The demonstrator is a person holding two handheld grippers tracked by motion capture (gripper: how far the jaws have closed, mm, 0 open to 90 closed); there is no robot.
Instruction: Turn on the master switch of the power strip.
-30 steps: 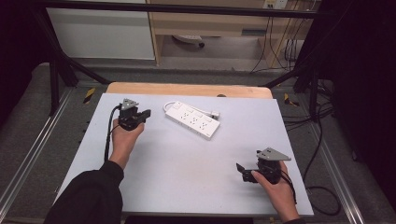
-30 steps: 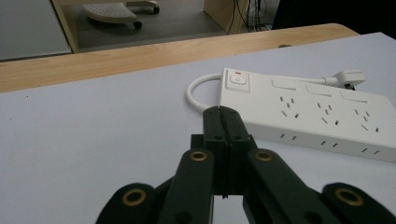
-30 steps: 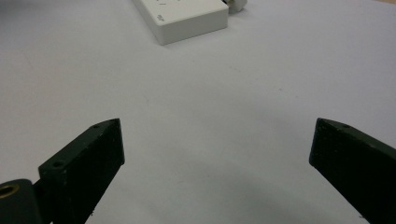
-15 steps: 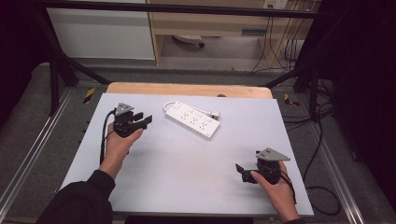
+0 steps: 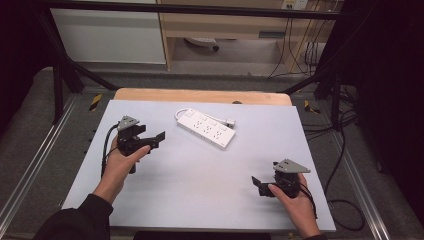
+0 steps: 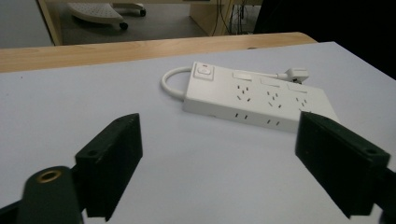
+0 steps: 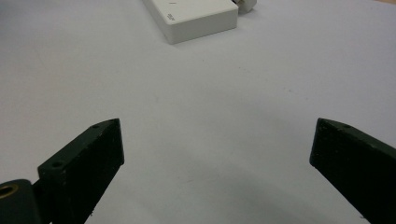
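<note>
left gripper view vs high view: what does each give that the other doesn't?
Left gripper view alone: the socket holes and the switch on the power strip, close up, framed between the open jaws of the left tool. High view alone: both hands, the right tool near the front right of the table, and the floor cables. Both share the strip, its looped cord, the plug and the table's wooden far edge.

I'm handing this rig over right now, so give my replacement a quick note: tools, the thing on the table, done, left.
Left tool: open, empty, above the table, aimed at the power strip and short of it.
Right tool: open, empty, low at the near right.
Power strip: flat at the table's far middle, cord looped, plug lying beside it, untouched.
Done: nothing gripped.
Left: probably reach and grip the strip.
</note>
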